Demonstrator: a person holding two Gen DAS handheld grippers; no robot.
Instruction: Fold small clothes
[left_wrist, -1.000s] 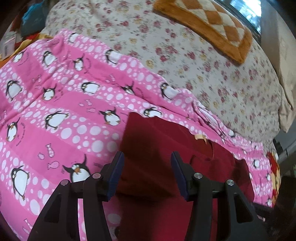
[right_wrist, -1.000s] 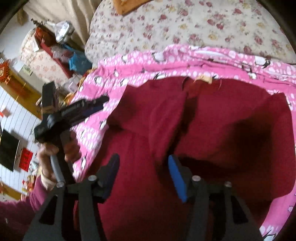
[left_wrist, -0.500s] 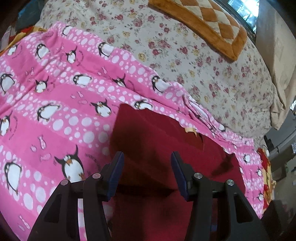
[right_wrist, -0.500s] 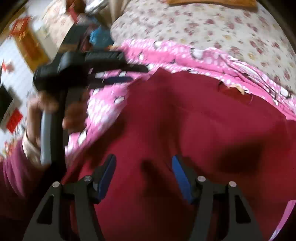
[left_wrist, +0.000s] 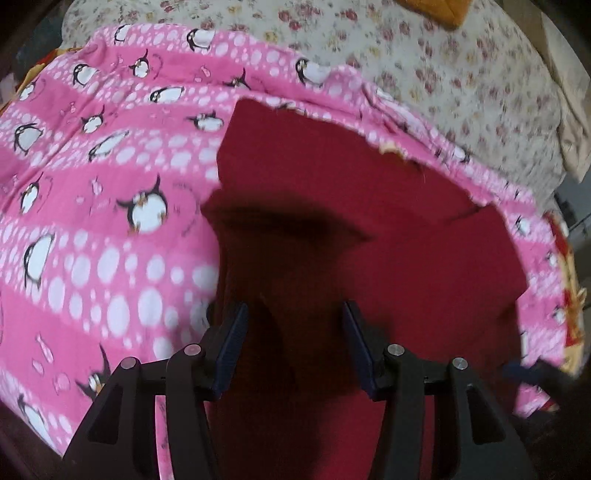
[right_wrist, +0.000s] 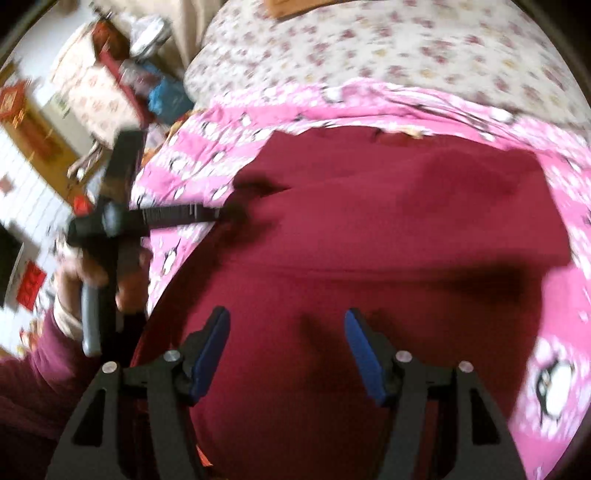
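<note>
Garment (right_wrist: 388, 229) beneath opening right gripper (right_wrist: 287, 354)

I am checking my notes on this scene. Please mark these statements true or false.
1. The dark red garment lies on the pink penguin blanket. True.
2. The right gripper is clamped on a fold. False: its jaws are opening, with nothing pinched between them.
3. The garment is blue. False: dark red.
4. A floral bedspread lies beyond the blanket. True.
5. The left gripper has its jaws apart above the garment. True.
</note>
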